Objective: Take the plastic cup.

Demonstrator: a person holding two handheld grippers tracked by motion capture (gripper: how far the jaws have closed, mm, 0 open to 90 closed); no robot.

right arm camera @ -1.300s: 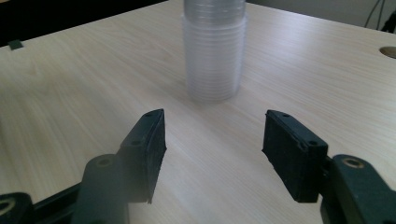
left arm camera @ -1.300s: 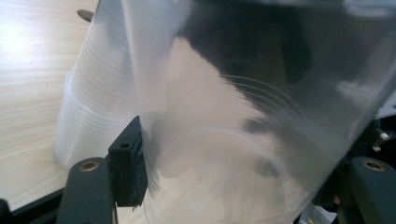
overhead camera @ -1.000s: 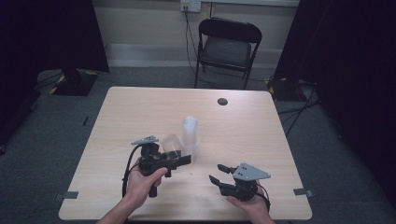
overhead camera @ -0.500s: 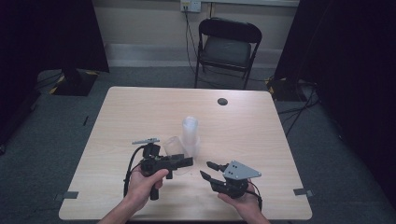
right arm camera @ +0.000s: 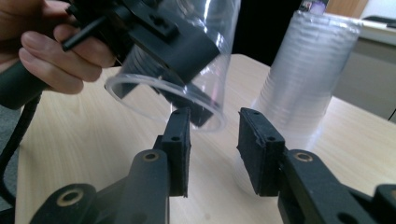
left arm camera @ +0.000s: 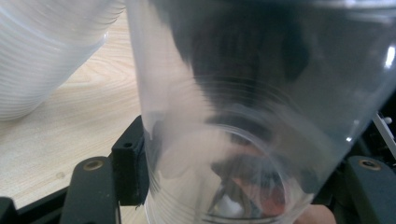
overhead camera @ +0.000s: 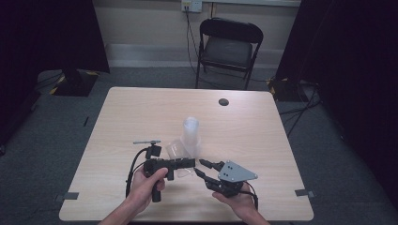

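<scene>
**Between the fingers: one clear cup clamped, second gripper closing in**

Between the fingers (left arm camera: pixel 128 158) of the left gripper (overhead camera: pixel 180 164), a single clear plastic cup (left arm camera: pixel 243 121) is being clamped by its wall; the pads are pressing on both sides of it. In the high view this cup is lying tilted above the counter (overhead camera: pixel 141 112), near its front edge, mouth turned toward the right gripper (overhead camera: pixel 202 168).

The right gripper's fingers (right arm camera: pixel 180 149) are standing apart with nothing between them. They have just been closing. In the right gripper view they are sitting just below the rim of the held cup (right arm camera: pixel 163 100); contact cannot be confirmed.

The person's left hand (overhead camera: pixel 148 185) is wrapping the left gripper's handle, and the right hand (overhead camera: pixel 237 201) is supporting the right gripper from beneath.

A stack of clear cups (overhead camera: pixel 191 136) is standing upright at mid-counter, just behind the held cup. A small dark round object (overhead camera: pixel 223 101) is lying near the far edge. A black folding chair (overhead camera: pixel 227 47) is standing beyond the counter.
</scene>
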